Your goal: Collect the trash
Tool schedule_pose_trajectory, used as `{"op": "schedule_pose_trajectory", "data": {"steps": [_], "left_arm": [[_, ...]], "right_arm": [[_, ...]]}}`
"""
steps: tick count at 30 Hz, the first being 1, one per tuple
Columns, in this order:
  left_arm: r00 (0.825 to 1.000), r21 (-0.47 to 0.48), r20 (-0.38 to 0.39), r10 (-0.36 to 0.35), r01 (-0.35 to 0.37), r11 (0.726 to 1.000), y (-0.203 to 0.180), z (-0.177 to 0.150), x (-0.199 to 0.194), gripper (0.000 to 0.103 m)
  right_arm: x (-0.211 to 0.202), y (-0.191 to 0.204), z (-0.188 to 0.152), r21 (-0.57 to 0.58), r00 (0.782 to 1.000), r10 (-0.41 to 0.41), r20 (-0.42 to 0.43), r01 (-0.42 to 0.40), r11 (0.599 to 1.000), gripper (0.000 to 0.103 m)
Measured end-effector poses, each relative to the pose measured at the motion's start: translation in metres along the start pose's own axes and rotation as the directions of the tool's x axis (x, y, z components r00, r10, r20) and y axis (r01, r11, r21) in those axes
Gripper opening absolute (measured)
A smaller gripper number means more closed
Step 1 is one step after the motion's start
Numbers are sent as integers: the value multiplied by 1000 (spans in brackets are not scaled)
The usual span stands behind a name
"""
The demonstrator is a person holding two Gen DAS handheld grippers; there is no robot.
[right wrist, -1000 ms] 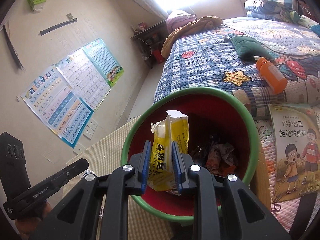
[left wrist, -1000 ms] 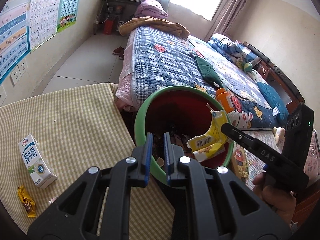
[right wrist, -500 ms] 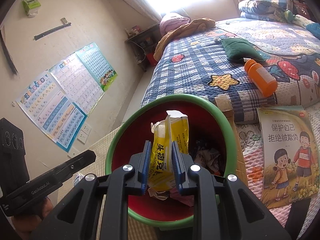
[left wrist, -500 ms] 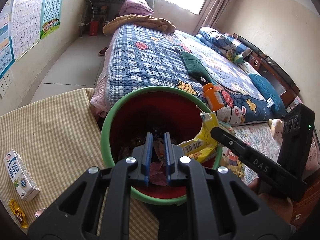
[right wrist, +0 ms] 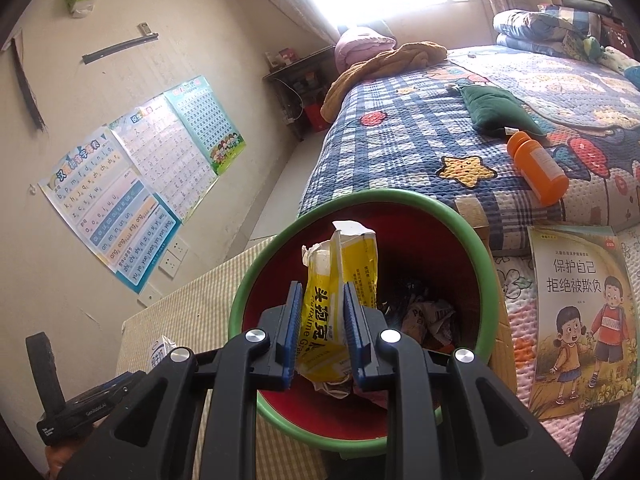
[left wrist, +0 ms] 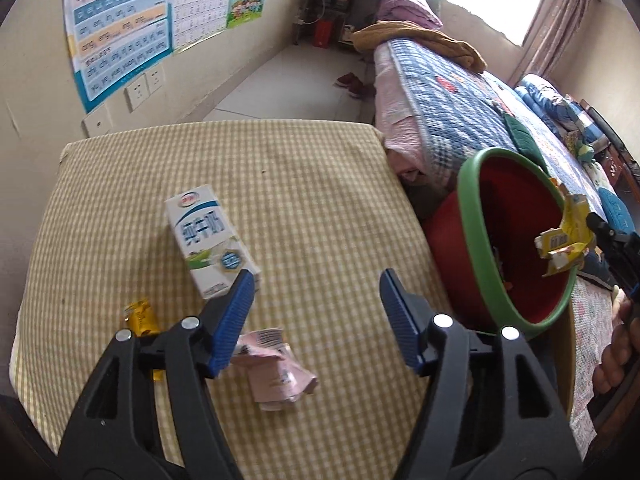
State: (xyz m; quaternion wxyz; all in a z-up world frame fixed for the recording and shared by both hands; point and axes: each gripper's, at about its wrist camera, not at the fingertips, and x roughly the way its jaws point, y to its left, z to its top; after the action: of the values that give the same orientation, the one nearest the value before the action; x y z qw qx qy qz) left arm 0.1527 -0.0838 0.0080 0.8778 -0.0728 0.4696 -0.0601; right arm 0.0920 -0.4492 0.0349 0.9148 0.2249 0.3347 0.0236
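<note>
Blue-padded and spreading, the left gripper [left wrist: 316,300] has swung away from the bin [left wrist: 472,216] within the last second and now looks down on the checked tablecloth [left wrist: 240,168]. A moment ago its jaws were shut over the bin's red interior; now they are opening, with nothing between them. Judging by that, its last piece has gone into the bin and it is heading for the next one.

Three candidates lie on the cloth in the left wrist view: a white milk carton [left wrist: 210,240] at centre left, its lower end just behind the left blue pad; a crumpled pink wrapper [left wrist: 276,372] near the lower centre, partly hidden by that same finger; and a small yellow wrapper [left wrist: 140,314] at lower left. The pink wrapper sits closest to the jaw line, so it looks the likeliest next pick, though that cannot be settled from here.

The right gripper [right wrist: 320,328] has hardly moved. Its fingers remain clamped narrow on a yellow sachet [right wrist: 332,300], held above the bin's mouth at the centre of the right wrist view. That sachet seems ready to drop once the jaws part.
</note>
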Motion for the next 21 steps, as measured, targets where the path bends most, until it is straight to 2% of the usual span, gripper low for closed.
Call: {"op": "schedule_pose_trajectory", "data": {"steps": [4, 7, 11, 14, 16, 18, 19, 21], "left_arm": [[995, -78, -28, 100, -102, 992, 50, -13, 1, 69], [988, -123, -57, 146, -152, 981, 80, -23, 5, 70], [981, -159, -110, 161, -177, 971, 104, -31, 16, 70], [978, -182, -149, 143, -170, 969, 114, -37, 27, 69], [976, -192, -173, 134, -167, 967, 119, -41, 34, 62], [973, -199, -198, 122, -162, 967, 121, -44, 40, 40], [971, -199, -211, 115, -158, 967, 121, -44, 43, 34], [971, -192, -210, 114, -156, 969, 119, -45, 43, 31]], "right_arm": [[4, 12, -2, -30, 1000, -10, -11, 9, 999, 21], [8, 18, -4, -45, 1000, -18, -24, 17, 999, 21], [15, 26, -8, -65, 999, -30, -42, 28, 997, 21], [19, 29, -9, -75, 998, -36, -50, 32, 997, 21], [20, 30, -9, -78, 998, -37, -53, 33, 996, 21], [20, 30, -9, -79, 998, -38, -52, 33, 996, 21], [20, 29, -9, -77, 998, -37, -51, 33, 996, 21], [20, 28, -8, -73, 998, -38, -49, 34, 997, 21]]}}
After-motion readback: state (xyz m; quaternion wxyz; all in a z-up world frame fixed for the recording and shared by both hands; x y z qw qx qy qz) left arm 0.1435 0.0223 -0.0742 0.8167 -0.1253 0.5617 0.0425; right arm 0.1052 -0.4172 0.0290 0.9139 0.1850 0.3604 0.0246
